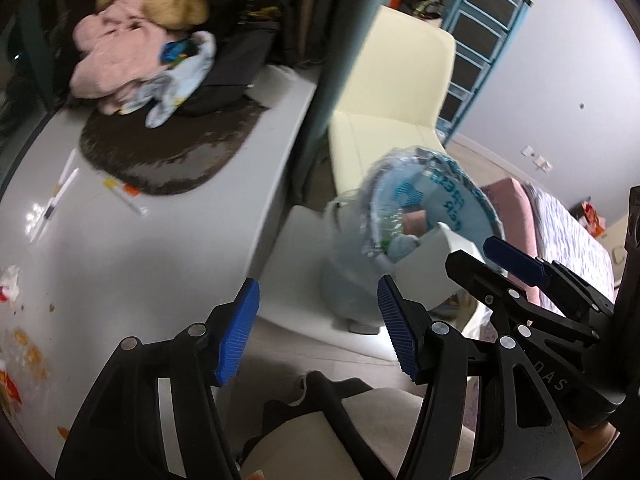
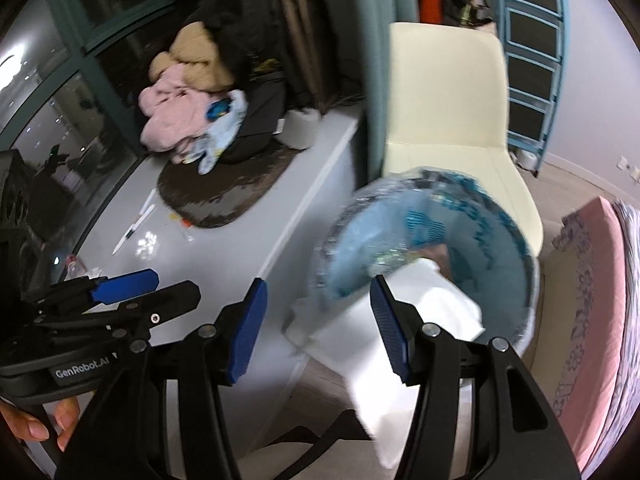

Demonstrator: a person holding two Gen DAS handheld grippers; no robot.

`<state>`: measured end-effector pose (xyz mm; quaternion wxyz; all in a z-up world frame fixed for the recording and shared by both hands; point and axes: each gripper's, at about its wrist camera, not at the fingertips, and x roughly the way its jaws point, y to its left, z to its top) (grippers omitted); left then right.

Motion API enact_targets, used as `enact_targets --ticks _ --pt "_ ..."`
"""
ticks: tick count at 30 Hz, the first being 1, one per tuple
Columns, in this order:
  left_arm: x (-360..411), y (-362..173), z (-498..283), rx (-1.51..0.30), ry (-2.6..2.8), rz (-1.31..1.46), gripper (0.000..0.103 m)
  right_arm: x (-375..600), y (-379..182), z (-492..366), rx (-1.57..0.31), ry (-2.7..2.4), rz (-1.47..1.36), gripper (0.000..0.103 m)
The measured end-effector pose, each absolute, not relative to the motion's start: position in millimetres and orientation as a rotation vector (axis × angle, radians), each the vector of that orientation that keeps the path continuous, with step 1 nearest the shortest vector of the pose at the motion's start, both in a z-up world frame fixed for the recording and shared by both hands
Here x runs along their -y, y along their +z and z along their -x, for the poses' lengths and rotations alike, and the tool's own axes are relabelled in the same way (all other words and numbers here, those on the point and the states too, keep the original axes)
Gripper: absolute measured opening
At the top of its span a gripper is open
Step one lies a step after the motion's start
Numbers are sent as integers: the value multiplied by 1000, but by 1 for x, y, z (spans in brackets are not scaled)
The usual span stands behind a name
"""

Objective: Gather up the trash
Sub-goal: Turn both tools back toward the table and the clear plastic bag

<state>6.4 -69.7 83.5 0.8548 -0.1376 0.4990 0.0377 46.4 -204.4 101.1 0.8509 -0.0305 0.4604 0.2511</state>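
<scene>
A lived-in bedroom in a home; a bed [image 2: 600, 300] with pink bedding lies beside a cream chair [image 2: 452, 120]; crumpled clothes [image 1: 132, 60] pile on a white window ledge [image 1: 160, 240]; a lined bin [image 2: 440, 248] stands on the floor

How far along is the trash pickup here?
Some rubbish already sits in the lined bin. The right gripper holds a white box at the bin's rim; the left gripper is empty. Crumpled tissue, crumbs and sticks remain on the white ledge.

bin [image 2: 516, 280]: blue-lined, open, floor | white box [image 2: 400, 320]: tilted, over rim
</scene>
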Motion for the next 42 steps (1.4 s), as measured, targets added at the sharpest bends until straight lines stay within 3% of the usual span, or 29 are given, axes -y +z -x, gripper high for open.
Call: enact_targets --ticks 4,42 --pt "48 87 21 -1028 128 305 64 181 103 -31 -966 569 95 52" --pt "-143 60 293 -1024 534 628 72 -49 69 167 -1051 937 382 52"
